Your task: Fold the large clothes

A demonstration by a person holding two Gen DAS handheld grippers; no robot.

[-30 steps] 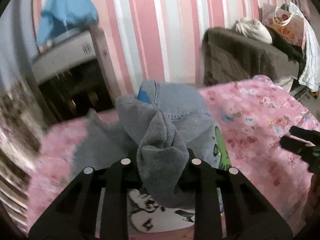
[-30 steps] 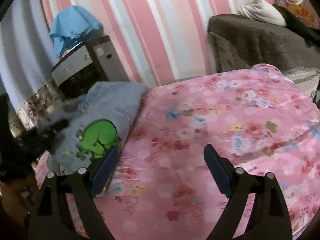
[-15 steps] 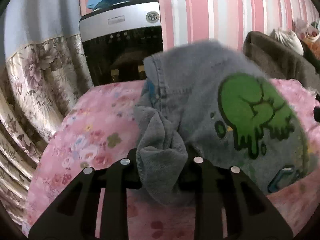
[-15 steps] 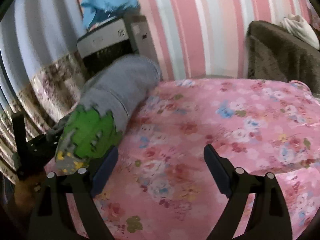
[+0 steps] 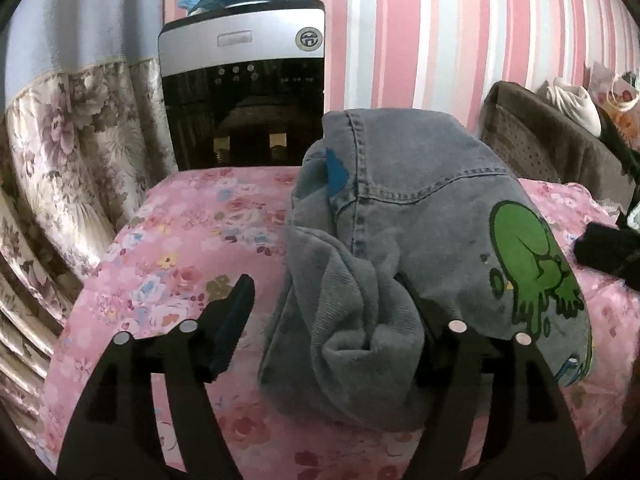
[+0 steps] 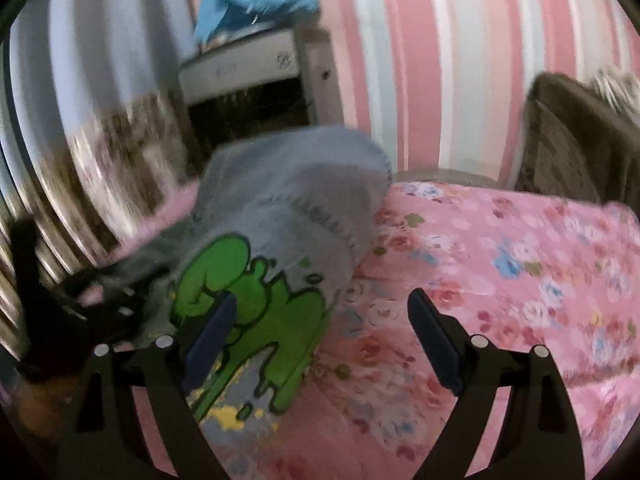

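Observation:
A grey denim garment (image 5: 420, 248) with a green cartoon print lies bunched on the pink floral bedspread (image 5: 180, 248). My left gripper (image 5: 328, 300) is open; its jaws stand wide, the left one clear of the cloth, the right one hidden behind a grey fold that droops between them. In the right wrist view the garment (image 6: 288, 216) lies at the left. My right gripper (image 6: 324, 312) is open and empty over the bedspread (image 6: 500, 264), its left finger (image 6: 212, 328) in front of the green print. The view is blurred.
A black and silver appliance (image 5: 244, 92) with blue cloth on top stands behind the bed against the striped wall. A floral curtain (image 5: 60, 160) hangs at the left. A brown sofa (image 5: 552, 140) with bags sits at the right.
My left gripper has opened and let go of the grey fold it pinched. The right gripper has swung left toward the garment's green print.

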